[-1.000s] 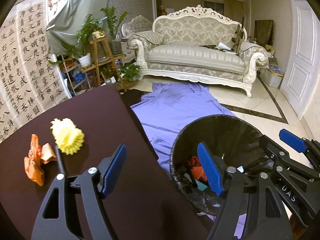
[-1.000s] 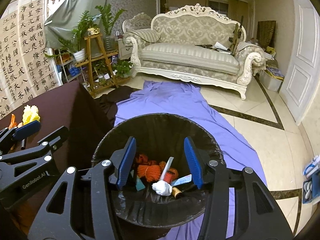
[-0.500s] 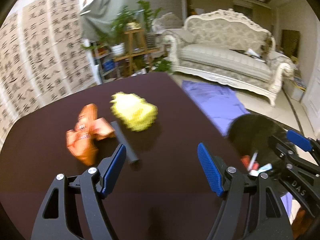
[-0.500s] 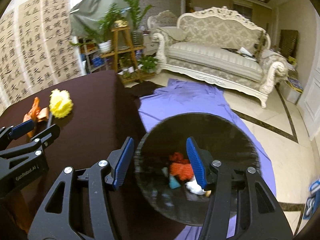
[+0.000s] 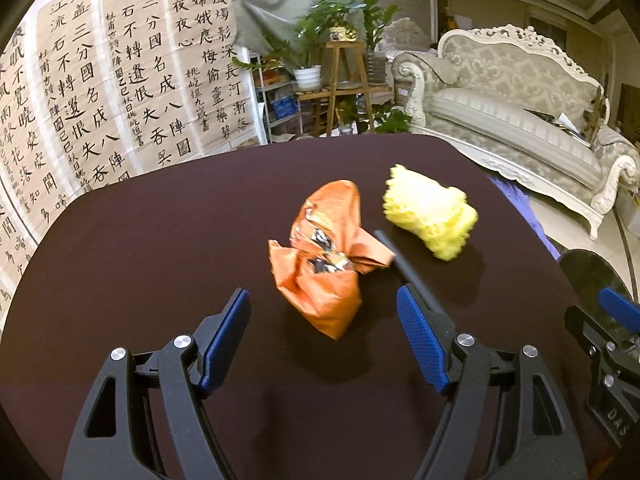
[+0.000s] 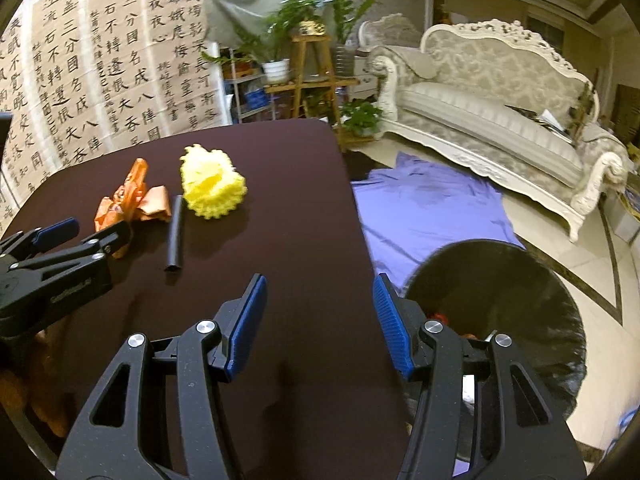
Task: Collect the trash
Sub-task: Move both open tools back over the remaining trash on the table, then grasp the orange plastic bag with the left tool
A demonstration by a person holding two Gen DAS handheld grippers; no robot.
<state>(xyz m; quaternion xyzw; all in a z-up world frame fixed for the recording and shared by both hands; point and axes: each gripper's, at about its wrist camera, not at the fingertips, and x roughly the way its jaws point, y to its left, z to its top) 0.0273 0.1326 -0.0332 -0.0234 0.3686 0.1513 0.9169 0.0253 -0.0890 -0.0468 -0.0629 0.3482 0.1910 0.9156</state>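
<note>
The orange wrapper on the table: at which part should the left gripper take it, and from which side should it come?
Probably the wide crumpled near end of the orange wrapper, coming from above and the near side. It lies flat on the table, just ahead of the open left gripper, and that end bulges most. The far right edge touches the black tube, so stay clear there.

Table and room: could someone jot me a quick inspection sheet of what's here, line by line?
Surface: dark brown table, bare around the items.
Job's things: crumpled orange wrapper, yellow foam net and black tube lie on the table; black-lined trash bin stands on the floor beside it, holding some scraps.
Clutter: nothing seen.
Grippers: left gripper hovers before the wrapper, jaws open, empty; right gripper open, empty, near the table's edge.
Cables: nothing seen.
Surroundings: purple cloth on the floor, white sofa, potted plants, calligraphy sheets.
</note>
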